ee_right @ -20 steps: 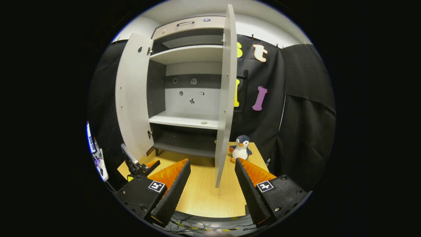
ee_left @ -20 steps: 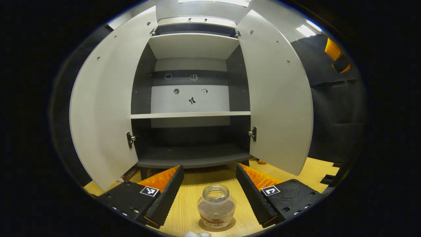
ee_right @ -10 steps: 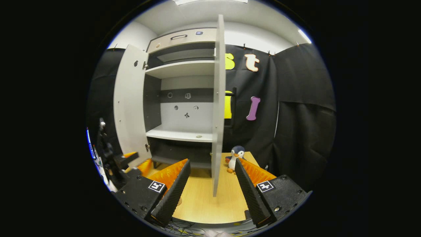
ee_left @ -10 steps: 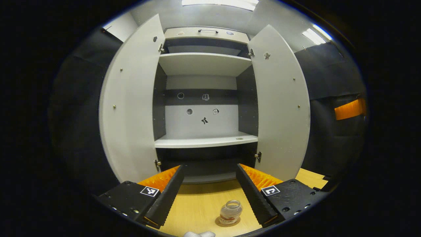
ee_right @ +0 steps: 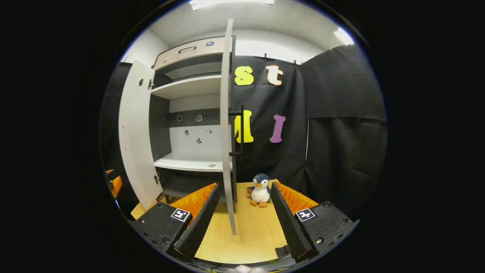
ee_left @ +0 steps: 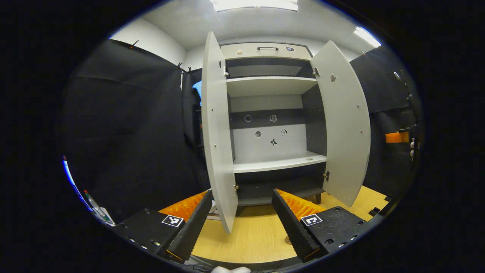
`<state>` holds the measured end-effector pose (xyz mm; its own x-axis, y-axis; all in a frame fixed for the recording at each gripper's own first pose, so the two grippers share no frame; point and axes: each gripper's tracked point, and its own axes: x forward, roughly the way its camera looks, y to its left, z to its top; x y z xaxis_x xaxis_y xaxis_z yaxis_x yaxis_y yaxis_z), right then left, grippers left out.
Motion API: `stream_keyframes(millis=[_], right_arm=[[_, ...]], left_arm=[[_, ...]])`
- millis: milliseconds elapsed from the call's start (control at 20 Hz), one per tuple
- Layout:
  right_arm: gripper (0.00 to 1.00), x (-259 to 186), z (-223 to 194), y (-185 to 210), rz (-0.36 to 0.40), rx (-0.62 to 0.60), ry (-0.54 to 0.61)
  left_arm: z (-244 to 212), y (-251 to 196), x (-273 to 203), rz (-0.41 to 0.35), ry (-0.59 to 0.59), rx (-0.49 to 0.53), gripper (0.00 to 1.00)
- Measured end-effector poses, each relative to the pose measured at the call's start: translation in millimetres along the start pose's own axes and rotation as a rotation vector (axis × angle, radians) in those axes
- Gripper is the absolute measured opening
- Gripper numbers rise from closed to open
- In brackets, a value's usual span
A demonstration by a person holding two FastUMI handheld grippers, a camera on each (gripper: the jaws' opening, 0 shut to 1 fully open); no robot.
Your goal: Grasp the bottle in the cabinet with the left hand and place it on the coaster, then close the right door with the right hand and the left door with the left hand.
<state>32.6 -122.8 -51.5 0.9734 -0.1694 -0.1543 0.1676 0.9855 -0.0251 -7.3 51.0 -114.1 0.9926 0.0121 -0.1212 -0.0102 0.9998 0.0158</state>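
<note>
Grey laminate right door (ee_right: 226,125) stands edge-on just ahead of my right tongs (ee_right: 242,216), fingers spread wide, empty. Stiff, light panel on hinges; I'd push flat outer face near black handle (ee_right: 239,131). Left tongs (ee_left: 240,220) wide too, left door (ee_left: 216,144) directly ahead.

Both views bright up top, dim at sides. Light comes from ceiling panels (ee_left: 254,4) at top centre of the left gripper view, w/ a second strip at upper right; same kind of panel (ee_right: 231,3) at top of the right gripper view. Panels blow out to white glare. Cabinet doors (ee_left: 218,132) evenly lit; lower shelf area in shadow. Table (ee_right: 250,231) warm, soft shadow under door edge. Strong fisheye bend: door edges bow near the rim. Focus sharp at centre, softer twd edges. No motion blur.
</note>
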Motion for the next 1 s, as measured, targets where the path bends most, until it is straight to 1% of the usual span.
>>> stream_keyframes(millis=[50,150,300,450,650,750,800,900,1000], right_arm=[[0.83,5,5,-7,-0.012,-0.008,-0.006],[0.83,17,23,-17,-0.017,-0.013,-0.029],[0.83,39,57,-31,-0.031,-0.021,-0.084],[0.84,65,78,-43,-0.037,-0.036,-0.105],[0.83,93,87,-44,0.017,-0.028,-0.085],[0.84,103,87,-34,0.051,-0.038,-0.071],[0.84,105,90,-33,0.064,-0.05,-0.072],[0.81,107,90,-28,0.087,-0.072,-0.061],[0.8,108,92,-23,0.112,-0.105,-0.054]], left_arm=[[-3,3,-4,0.009,0.005,0.003,0.96],[-5,5,-13,0.015,0.006,0.01,0.97],[2,1,-19,0.013,0.005,0.0,0.96],[14,-7,-21,0.008,0.001,-0.006,0.97],[25,-11,-19,0.015,-0.01,-0.032,0.96],[25,-13,-17,0.024,-0.008,-0.038,0.96],[24,-15,-15,0.022,-0.008,-0.041,0.96],[22,-20,-10,0.01,0.002,-0.048,0.96],[22,-25,-5,0.004,0.008,-0.053,0.96]])
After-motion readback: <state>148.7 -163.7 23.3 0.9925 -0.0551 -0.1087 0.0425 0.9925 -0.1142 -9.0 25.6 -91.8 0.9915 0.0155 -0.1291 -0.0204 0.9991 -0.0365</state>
